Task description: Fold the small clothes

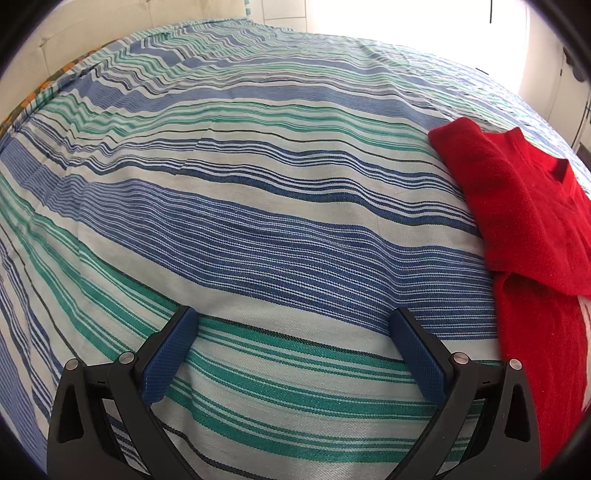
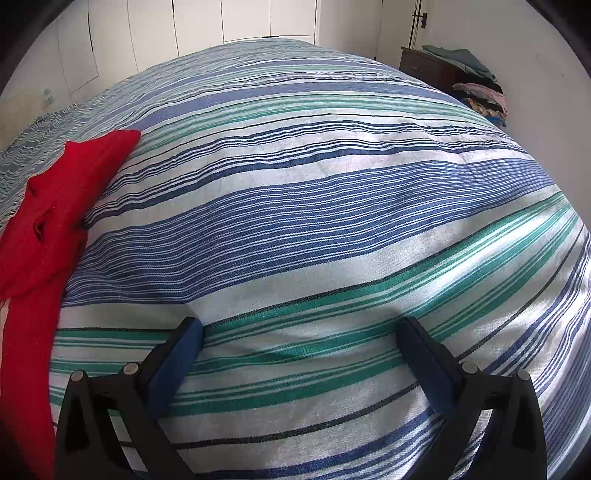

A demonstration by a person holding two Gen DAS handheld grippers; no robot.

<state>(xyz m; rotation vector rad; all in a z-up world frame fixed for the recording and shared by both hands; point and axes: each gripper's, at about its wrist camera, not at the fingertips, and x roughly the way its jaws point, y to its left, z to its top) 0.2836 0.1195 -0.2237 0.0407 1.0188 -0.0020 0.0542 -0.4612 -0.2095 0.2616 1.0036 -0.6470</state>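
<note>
A small red shirt (image 1: 524, 221) lies on the striped bedspread (image 1: 258, 203), with one side folded over its body; the neck opening shows near its far end. In the left wrist view it sits to the right of my left gripper (image 1: 293, 317), which is open over bare bedspread with nothing between its blue pads. In the right wrist view the same red shirt (image 2: 44, 229) lies at the left edge, left of my right gripper (image 2: 301, 328), which is open and empty above the striped bedspread (image 2: 314, 192).
A dark wooden nightstand (image 2: 424, 66) with a green cloth on it stands beyond the bed's far right corner, beside a pile of clothes (image 2: 480, 99). White cupboard doors (image 2: 243, 18) line the far wall. A bright window (image 1: 406, 22) lies beyond the bed.
</note>
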